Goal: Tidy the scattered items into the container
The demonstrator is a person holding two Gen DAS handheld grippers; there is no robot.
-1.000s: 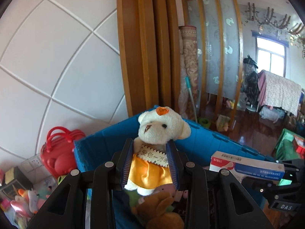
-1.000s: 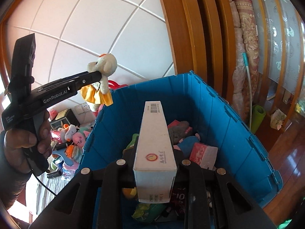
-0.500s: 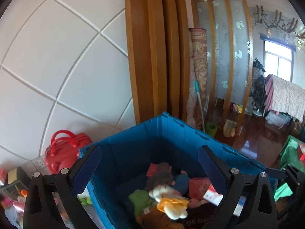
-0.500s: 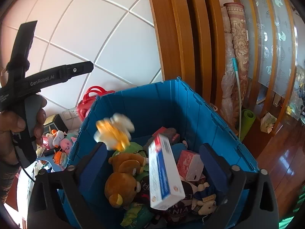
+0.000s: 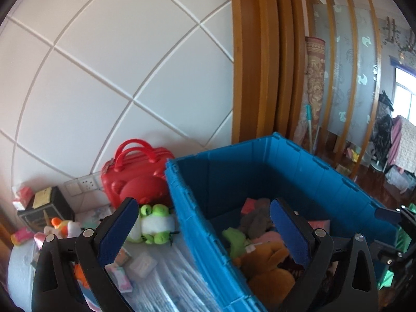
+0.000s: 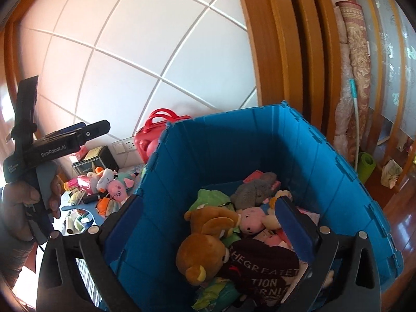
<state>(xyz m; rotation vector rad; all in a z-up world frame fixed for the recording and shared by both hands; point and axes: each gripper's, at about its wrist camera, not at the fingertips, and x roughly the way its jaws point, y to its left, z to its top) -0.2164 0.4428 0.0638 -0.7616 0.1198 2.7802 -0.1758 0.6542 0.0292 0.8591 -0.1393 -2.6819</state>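
Both the left gripper (image 5: 202, 230) and the right gripper (image 6: 208, 227) hover released and empty over the blue bin (image 6: 335, 161), right jaws opening above the brown bear (image 6: 205, 244) inside.

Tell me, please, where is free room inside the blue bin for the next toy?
The blue bin has bare floor only by its far-left corner, behind the green plush. The near side is crowded: brown bear, dark shirt, pink plush.

Both wrist views look steeply down, close over the shared blue crate (image 5: 299, 171), toward the white wall (image 6: 156, 52).
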